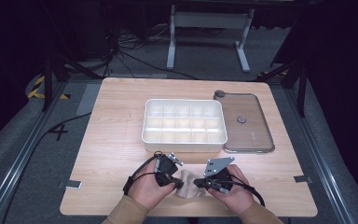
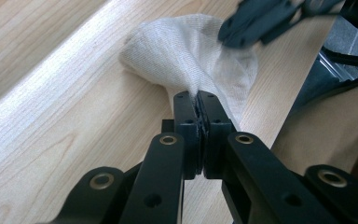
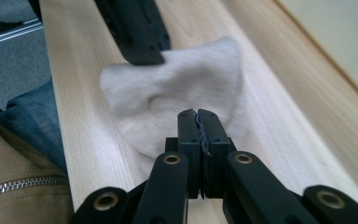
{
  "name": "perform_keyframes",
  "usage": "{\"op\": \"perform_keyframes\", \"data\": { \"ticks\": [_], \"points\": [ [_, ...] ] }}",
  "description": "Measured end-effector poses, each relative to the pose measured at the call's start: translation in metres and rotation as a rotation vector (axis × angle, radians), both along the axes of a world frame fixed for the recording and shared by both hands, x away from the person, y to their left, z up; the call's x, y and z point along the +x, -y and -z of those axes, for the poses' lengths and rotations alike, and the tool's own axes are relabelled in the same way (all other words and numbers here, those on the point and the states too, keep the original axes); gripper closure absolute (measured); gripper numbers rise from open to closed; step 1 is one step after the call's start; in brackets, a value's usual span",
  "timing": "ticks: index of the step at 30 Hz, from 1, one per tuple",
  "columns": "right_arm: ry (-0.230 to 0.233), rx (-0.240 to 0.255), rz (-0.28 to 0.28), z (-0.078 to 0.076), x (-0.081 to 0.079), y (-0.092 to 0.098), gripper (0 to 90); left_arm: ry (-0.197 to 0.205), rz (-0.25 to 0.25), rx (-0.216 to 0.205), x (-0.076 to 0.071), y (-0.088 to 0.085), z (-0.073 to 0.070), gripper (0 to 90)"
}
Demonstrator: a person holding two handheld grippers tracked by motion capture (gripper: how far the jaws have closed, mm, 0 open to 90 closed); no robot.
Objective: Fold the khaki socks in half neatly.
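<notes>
Sock (image 1: pixel 189 185): a pale beige knitted sock, bunched into a small heap at the near edge of the bench (image 1: pixel 116 140), between the two hands and well short of the tray.
Left hand-held gripper (image 1: pixel 176 182): jaws clamped on a fold of the sock's near side; in the left gripper view (image 2: pixel 199 100) a thin pinch of fabric sits between the closed pads.
Right hand-held gripper (image 1: pixel 196 182): likewise closed on the sock's opposite edge; in the right gripper view (image 3: pixel 198 116) a sliver of knit shows between the pads.
Sock relative to grippers: caught from both sides, spanning the short gap between the tips, its middle slack and touching the wood.
Risk, slipping: each hold takes only a thin margin of fabric, so a pull apart could probably draw the knit out of one pinch.
Risk, dropping: the sock lies close to the bench's front edge; a lost hold may let it slide off.
Compartment tray (image 1: pixel 184 126): white, divided, empty, farther back.
Clear lid (image 1: pixel 245 122): flat beside the tray's right side.
</notes>
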State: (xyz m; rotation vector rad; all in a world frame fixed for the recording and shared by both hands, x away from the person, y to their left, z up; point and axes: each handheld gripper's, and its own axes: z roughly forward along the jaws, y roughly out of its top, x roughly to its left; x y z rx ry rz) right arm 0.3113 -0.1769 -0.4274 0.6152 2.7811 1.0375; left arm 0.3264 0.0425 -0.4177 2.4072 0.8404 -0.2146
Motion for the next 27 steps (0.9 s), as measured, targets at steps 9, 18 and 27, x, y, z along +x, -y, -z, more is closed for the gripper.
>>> {"op": "perform_keyframes", "data": {
  "ticks": [9,18,27],
  "points": [
    [-0.051,-0.090,0.033,0.001,0.005,0.021,89.3,-0.009,0.008,0.012,0.007,-0.004,-0.002,89.4],
    [-0.077,-0.135,0.002,0.005,0.001,0.019,89.6,-0.010,0.020,0.020,0.006,0.000,-0.001,89.3],
    [-0.086,-0.136,-0.028,0.010,-0.002,0.010,89.6,-0.004,0.047,0.001,0.003,0.006,-0.001,88.9]
  ]
}}
